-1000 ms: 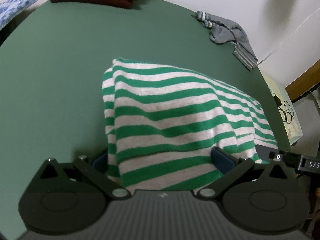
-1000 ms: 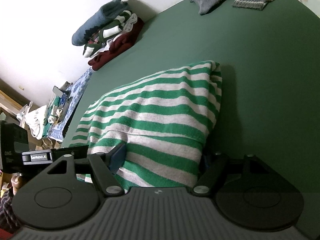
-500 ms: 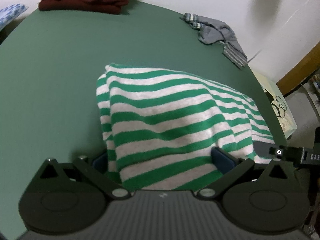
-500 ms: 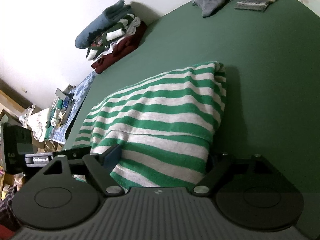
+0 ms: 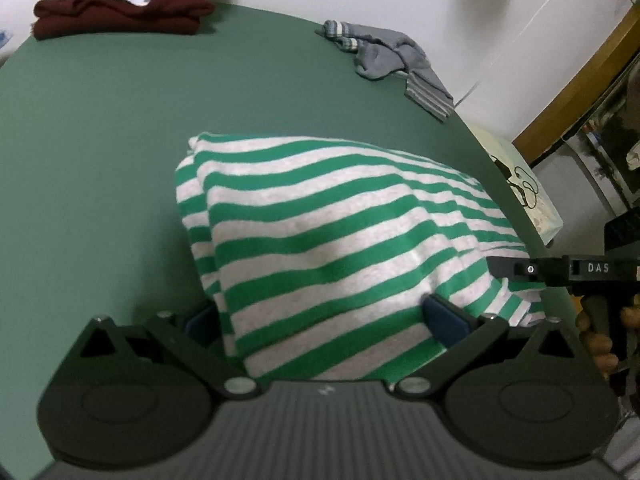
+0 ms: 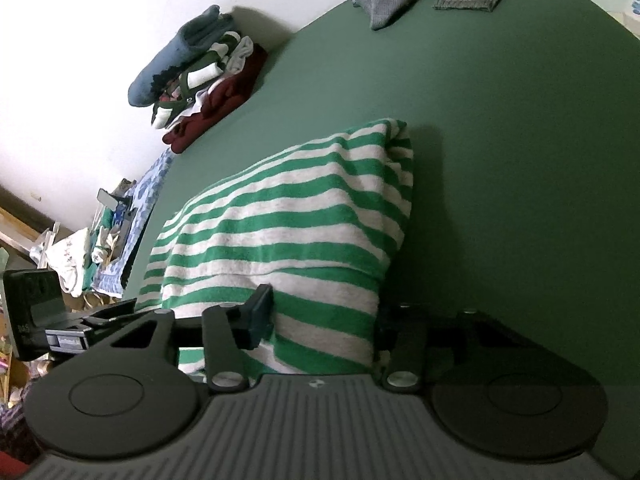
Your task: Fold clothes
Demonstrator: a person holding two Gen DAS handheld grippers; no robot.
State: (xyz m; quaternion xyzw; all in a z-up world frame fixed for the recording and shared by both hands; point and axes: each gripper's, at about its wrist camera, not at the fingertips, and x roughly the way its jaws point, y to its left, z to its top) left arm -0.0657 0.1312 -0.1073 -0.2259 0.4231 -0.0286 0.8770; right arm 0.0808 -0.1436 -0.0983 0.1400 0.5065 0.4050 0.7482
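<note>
A green-and-white striped garment [image 5: 320, 216] lies folded on the green table [image 5: 100, 140], its near edge humped up. My left gripper [image 5: 322, 318] stands wide open at that edge, cloth filling the gap between its blue pads [image 5: 444, 316]. In the right wrist view the same garment [image 6: 288, 224] runs between the fingers of my right gripper [image 6: 322, 316]. Its jaws are closing on the cloth: the left pad [image 6: 262, 312] touches a fold, and the right one is hidden behind the garment's edge.
A stack of folded clothes [image 5: 120, 4] with a maroon piece at the bottom sits at the far left by the wall. A crumpled grey garment [image 5: 392, 60] lies at the far right edge. A hand [image 5: 600, 344] holds the right gripper's handle. Clutter lies beyond the table [image 6: 100, 240].
The right gripper's left finger has swung inward onto the striped cloth, narrowing the gap. The left gripper has rolled slightly but keeps the same wide opening.
</note>
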